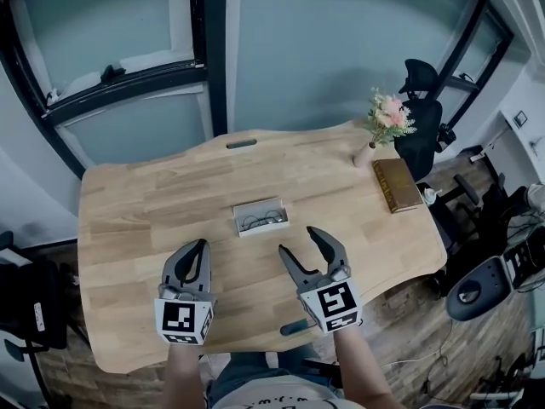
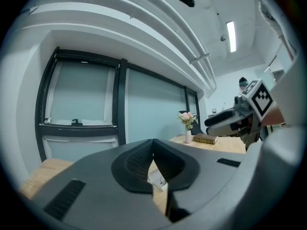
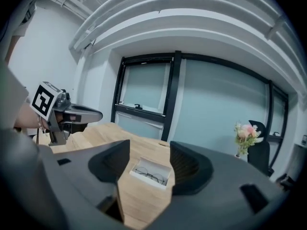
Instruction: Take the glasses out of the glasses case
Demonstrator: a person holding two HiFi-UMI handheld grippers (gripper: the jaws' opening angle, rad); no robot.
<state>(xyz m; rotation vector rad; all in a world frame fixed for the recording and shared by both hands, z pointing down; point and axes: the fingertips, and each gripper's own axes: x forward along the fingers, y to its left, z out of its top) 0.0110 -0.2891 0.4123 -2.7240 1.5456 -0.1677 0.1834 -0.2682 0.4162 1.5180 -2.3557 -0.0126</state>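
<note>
Nearest the lens, the left gripper [image 1: 202, 247] and the right gripper [image 1: 300, 244] are hanging side by side over the near part of the desk [image 1: 128, 203], and neither is touching anything. The left gripper's jaws are sitting together, tip against tip, with nothing between them. The right gripper's jaws are standing well apart and empty, and its own view is framing the glasses case [image 3: 149, 173] in the gap between them.

The case is lying open near the middle of the desk, at about 1 o'clock from the left gripper and 11 o'clock from the right. The glasses [image 1: 261, 221], thin wire frames with round lenses, are resting flat inside it. A vase of flowers [image 1: 385, 126] and a book [image 1: 397, 184] are sitting well clear toward the desk's 2 o'clock corner.

The step in hand looks like the reach to the case, with nothing lifted yet. The open right gripper seems the one to be going in, tipping down over the case and pinching the bridge or a rim rather than a lens. The wire is probably going to slip or bend under a hard squeeze, so a gentle close is likely serving best. The light case may be sliding or lifting along with the frames, so the left gripper is likely best pressing on the case's 9 o'clock wall while the frames are rising straight up.
</note>
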